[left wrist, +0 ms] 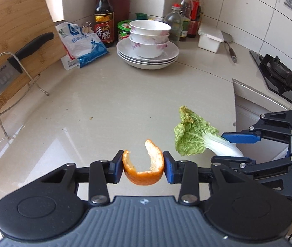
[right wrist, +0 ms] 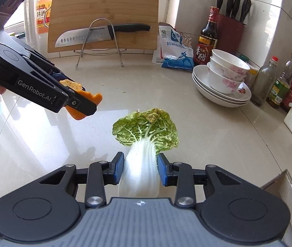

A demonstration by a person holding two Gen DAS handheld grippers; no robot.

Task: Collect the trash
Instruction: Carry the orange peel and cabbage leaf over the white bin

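Left gripper (left wrist: pixel 143 167) clamped on orange peel (left wrist: pixel 143 170), curl opening upward between pads. Right gripper (right wrist: pixel 140 167) pinches cabbage leaf (right wrist: pixel 146 131) by white stalk; long axis runs straight ahead, green frill foremost. Both scraps lifted clear of countertop (left wrist: pixel 104 113). Pickup seems done; disposal remains, no bin visible.

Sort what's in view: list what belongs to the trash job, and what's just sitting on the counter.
Trash job:
orange peel, shut in the left gripper
cabbage leaf, shut in the right gripper

Just sitting there:
knife on its rack against the cutting board
stacked bowls on plates
vinegar bottle
salt bag
white box
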